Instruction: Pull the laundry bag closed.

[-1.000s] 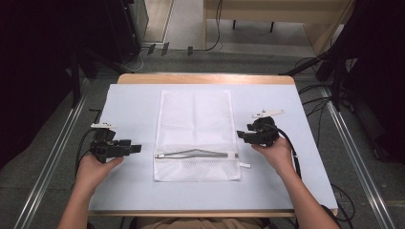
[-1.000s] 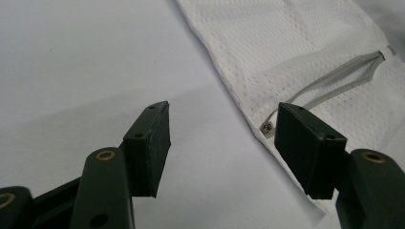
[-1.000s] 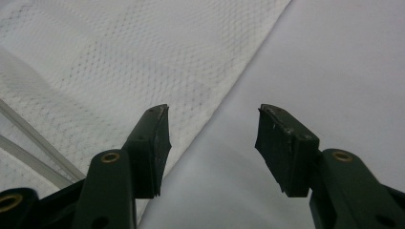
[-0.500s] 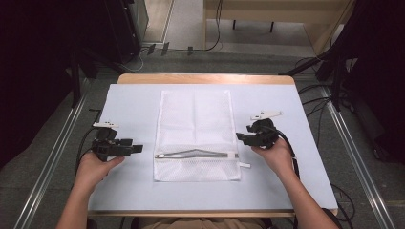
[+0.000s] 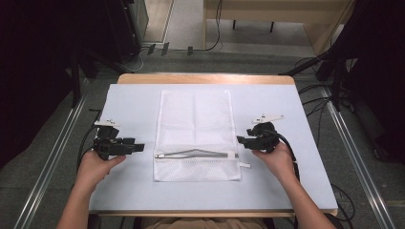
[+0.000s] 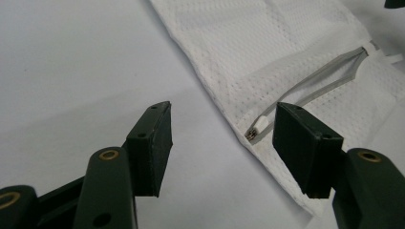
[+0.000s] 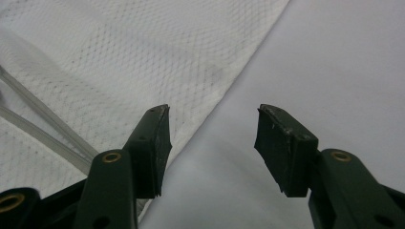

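A white mesh laundry bag (image 5: 196, 124) lies flat on the table's middle, its grey zipper (image 5: 196, 153) running across near the front end. My left gripper (image 5: 138, 147) rests left of the bag and points at the zipper's pull end. In the left gripper view the bag (image 6: 267, 47) and the zipper pull (image 6: 255, 129) lie just beyond the gripper (image 6: 219, 138). Its jaws stand open with nothing between them and have just been closing a little. My right gripper (image 5: 240, 140) sits at the bag's right edge. Here the gripper (image 7: 212, 138) is open over the bag's edge (image 7: 119, 57), the zipper (image 7: 43, 124) to its left.
A pale blue mat (image 5: 129, 109) covers the wooden table (image 5: 205, 78). Metal rails run along the floor at the left (image 5: 52, 157) and right (image 5: 353, 148). Cables (image 5: 315, 102) lie on the floor beyond the table's right edge.
Hardly anything differs. The right hand has shifted a touch toward the front of the table, and the left hand holds its place.
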Demonstrator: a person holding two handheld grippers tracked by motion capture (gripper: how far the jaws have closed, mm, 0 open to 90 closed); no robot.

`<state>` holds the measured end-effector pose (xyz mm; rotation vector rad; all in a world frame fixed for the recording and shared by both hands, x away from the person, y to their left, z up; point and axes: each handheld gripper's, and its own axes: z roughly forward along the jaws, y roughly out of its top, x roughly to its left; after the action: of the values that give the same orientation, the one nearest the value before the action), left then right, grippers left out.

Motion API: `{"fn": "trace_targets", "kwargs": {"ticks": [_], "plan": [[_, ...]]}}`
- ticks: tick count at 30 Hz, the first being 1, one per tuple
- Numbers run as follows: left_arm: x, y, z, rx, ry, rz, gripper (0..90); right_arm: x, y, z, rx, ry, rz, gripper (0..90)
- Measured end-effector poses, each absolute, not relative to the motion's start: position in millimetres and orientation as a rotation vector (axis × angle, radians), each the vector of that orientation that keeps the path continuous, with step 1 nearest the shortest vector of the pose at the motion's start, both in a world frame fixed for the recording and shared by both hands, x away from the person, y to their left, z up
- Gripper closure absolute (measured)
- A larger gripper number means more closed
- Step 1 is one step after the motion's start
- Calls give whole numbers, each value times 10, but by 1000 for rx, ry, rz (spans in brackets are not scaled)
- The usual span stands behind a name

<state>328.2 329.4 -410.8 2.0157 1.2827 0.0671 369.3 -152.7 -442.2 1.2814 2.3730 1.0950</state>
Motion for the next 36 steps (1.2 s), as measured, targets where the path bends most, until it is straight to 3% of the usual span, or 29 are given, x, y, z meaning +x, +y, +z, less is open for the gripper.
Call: {"fn": "trace_targets", "kwargs": {"ticks": [36], "plan": [[3312,3287,-4180,2012,1265,75,398,3526,-1197,-4360,1172,2480,1088,501]]}}
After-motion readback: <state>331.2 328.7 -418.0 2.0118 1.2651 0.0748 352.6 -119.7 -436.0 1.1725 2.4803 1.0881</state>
